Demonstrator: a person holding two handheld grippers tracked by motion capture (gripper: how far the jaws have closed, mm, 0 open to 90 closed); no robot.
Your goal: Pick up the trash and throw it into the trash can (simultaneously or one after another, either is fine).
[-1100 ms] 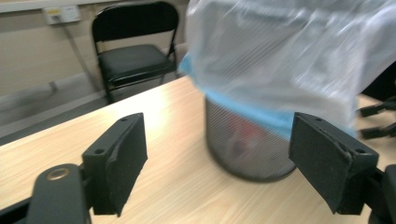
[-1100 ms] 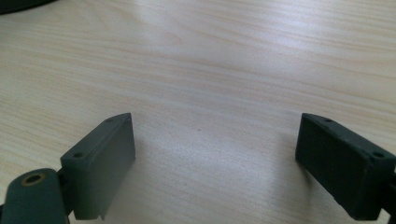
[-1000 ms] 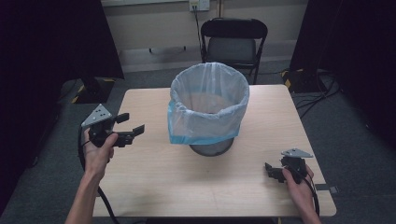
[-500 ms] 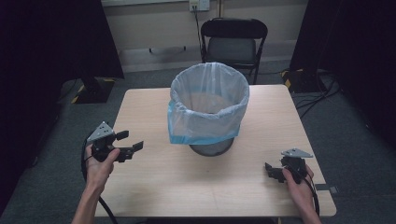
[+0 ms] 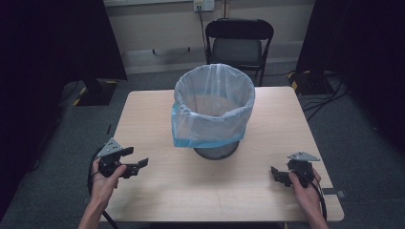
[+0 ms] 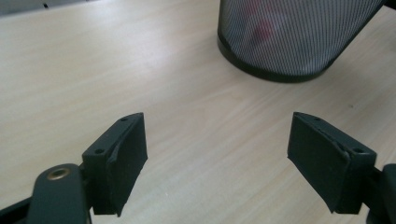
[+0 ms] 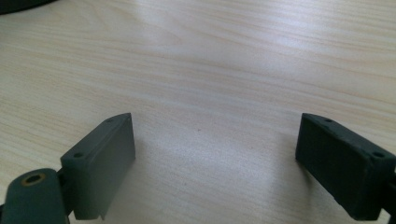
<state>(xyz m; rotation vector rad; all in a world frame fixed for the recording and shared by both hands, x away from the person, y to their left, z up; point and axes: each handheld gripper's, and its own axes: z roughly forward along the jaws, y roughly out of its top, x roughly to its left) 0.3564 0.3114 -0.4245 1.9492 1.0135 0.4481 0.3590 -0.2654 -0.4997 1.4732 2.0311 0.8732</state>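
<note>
A black mesh waste bin (image 5: 214,107) lined with a pale blue plastic bag stands in the middle of the wooden table (image 5: 153,119). Its mesh base (image 6: 294,37) fills the top right of the left gripper view, with something reddish dimly visible through the mesh. My left gripper (image 5: 136,160) is low at the table's front left, open, with nothing between its jaws (image 6: 217,158). At the front right my right gripper (image 5: 277,174) rests on the table, open and empty (image 7: 215,163).
A black folding chair (image 5: 239,43) stands behind the table's far edge. Cables lie on the grey floor at the right (image 5: 325,100). Dark curtains flank both sides. Bare wood lies between the two grippers in front of the bin.
My left gripper has come down and back toward the front left edge of the table, staying open. The right gripper has stayed put.
</note>
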